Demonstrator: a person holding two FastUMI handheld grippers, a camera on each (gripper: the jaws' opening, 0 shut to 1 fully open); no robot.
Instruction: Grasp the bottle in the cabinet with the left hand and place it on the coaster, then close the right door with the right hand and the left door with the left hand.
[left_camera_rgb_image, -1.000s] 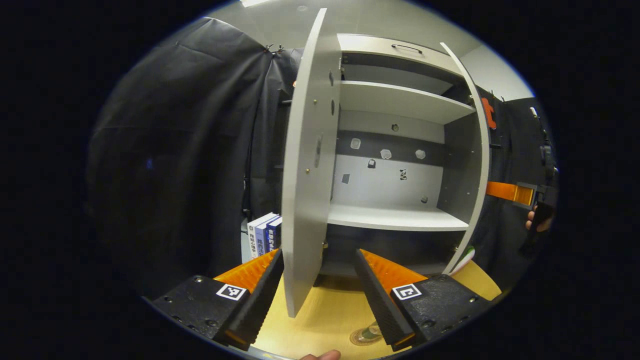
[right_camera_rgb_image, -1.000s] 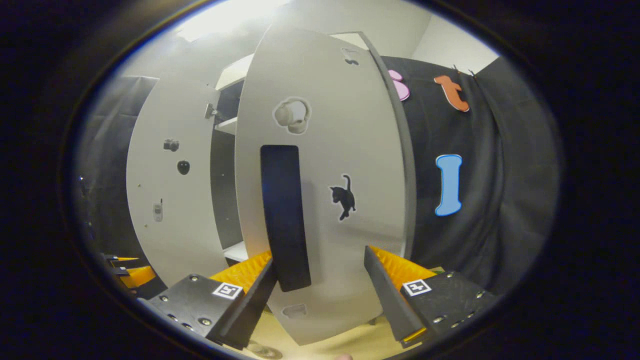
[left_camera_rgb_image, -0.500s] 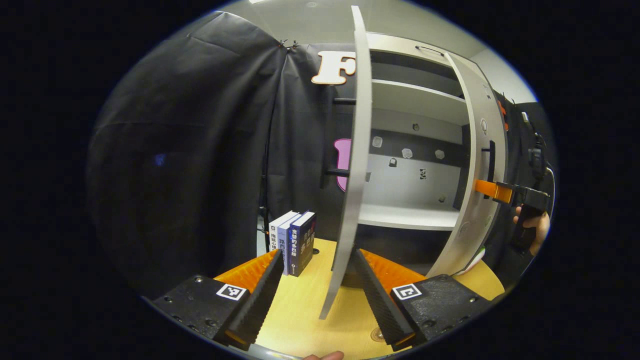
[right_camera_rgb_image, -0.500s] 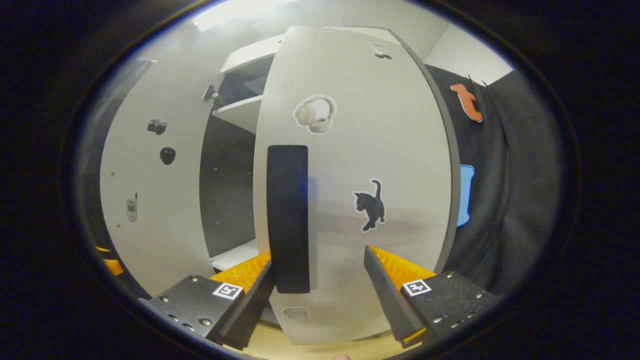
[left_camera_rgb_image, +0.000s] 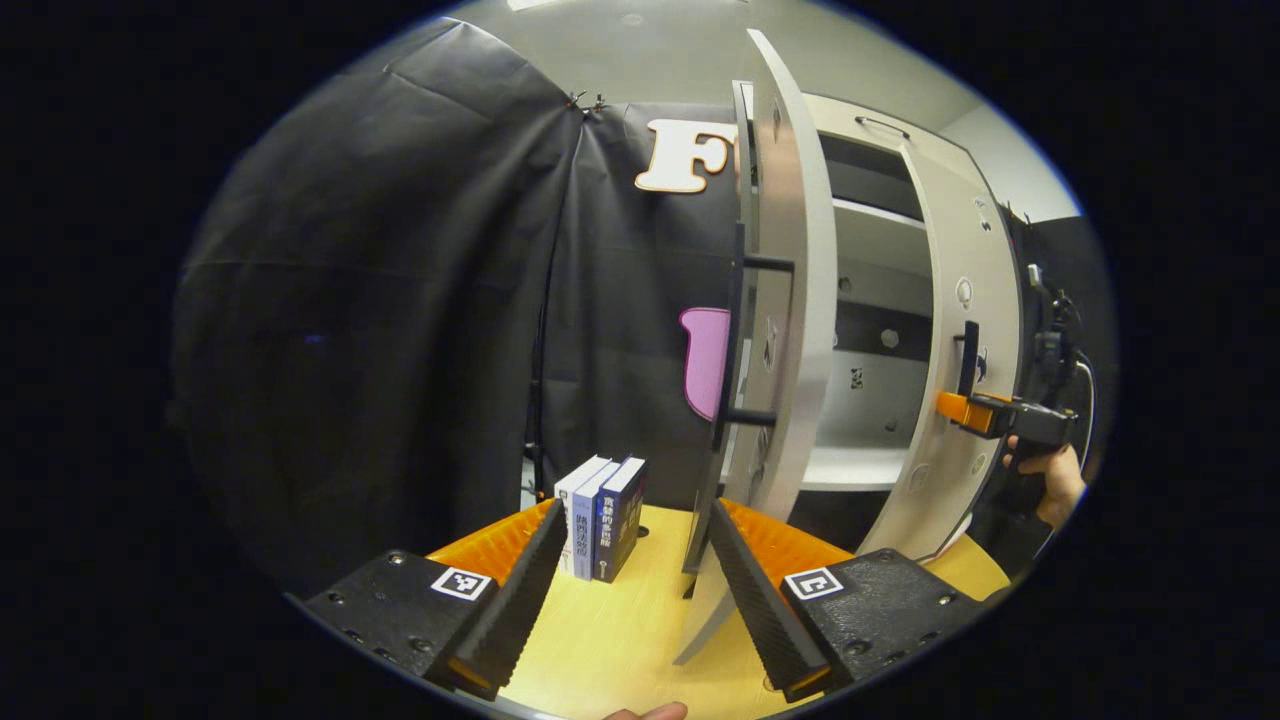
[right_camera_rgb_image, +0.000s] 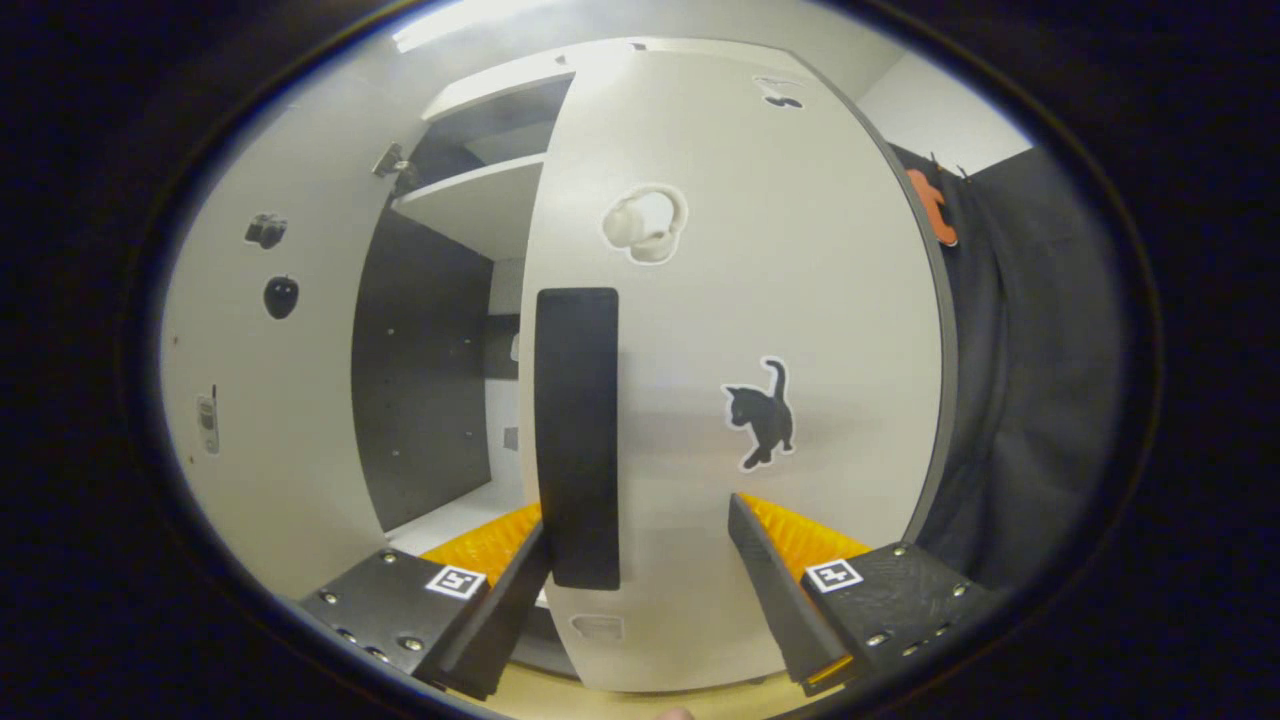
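Observation:
In the left gripper view my left gripper (left_camera_rgb_image: 630, 585) is open, low over the yellow table. The cabinet's left door (left_camera_rgb_image: 790, 300) stands nearly edge-on just ahead, and its lower edge sits between my fingers, close to the right one. Its black handle (left_camera_rgb_image: 742, 340) faces left. Farther right is the right door (left_camera_rgb_image: 950, 330), with the other gripper (left_camera_rgb_image: 975, 410) and a hand (left_camera_rgb_image: 1045, 470) against it. In the right gripper view my right gripper (right_camera_rgb_image: 640, 590) is open close to the right door's front (right_camera_rgb_image: 760, 300). That door's black handle (right_camera_rgb_image: 577, 430) rises between my fingers, near the left one.
Three books (left_camera_rgb_image: 600, 505) stand upright on the table (left_camera_rgb_image: 620, 640) left of the cabinet. Black cloth walls close in the left and back. Between the two doors a gap shows the cabinet's shelves (right_camera_rgb_image: 470, 205) and dark inside wall (right_camera_rgb_image: 420, 360).
Both doors have swung toward the cabinet. The left door turned from showing its inner face to nearly edge-on; the right door narrowed the gap, with the right gripper following it.

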